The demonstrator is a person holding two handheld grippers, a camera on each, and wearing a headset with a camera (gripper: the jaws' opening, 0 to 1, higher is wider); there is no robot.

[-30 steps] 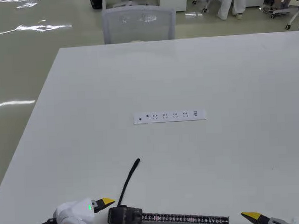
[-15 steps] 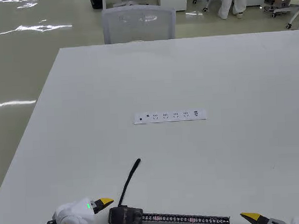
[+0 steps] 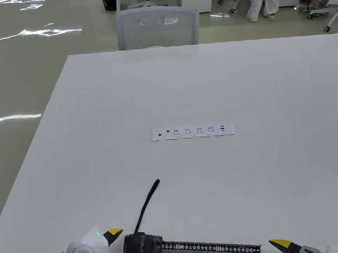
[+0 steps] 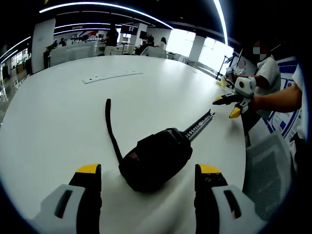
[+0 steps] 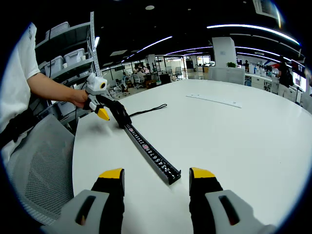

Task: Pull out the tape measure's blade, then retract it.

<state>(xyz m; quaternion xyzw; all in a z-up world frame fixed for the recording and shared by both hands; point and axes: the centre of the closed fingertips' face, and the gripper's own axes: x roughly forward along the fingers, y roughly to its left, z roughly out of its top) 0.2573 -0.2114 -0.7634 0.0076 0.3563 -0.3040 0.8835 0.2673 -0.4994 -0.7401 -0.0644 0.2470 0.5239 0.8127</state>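
1. Left gripper view: left gripper (image 4: 149,170) has its jaws apart. The black tape measure case (image 4: 156,156) sits just ahead, between them, and I see no contact.
2. Right gripper (image 5: 156,173) also has its jaws spread and holds nothing. The blade (image 5: 146,146) ends in a hooked tip just beside the right-hand jaw.
3. The tape measure lies flat on the white table (image 3: 257,83) at the near edge, with the blade already drawn out toward the right gripper.
4. Handling, judged: the case looks compact, hard and fairly dense, so it should take a firm clamp across its flat sides.
5. The blade is probably thin spring steel. It would be stiff lengthwise, kink if bent and slip on its faces, so grip it at the end hook.
6. It likely snaps back once freed, so feed it in slowly.
7. A limp strap (image 4: 111,129) trails from the case and gives no useful hold.
8. Farther off: power strip (image 3: 193,131) at mid-table, then a grey chair (image 3: 157,27) beyond the far edge.
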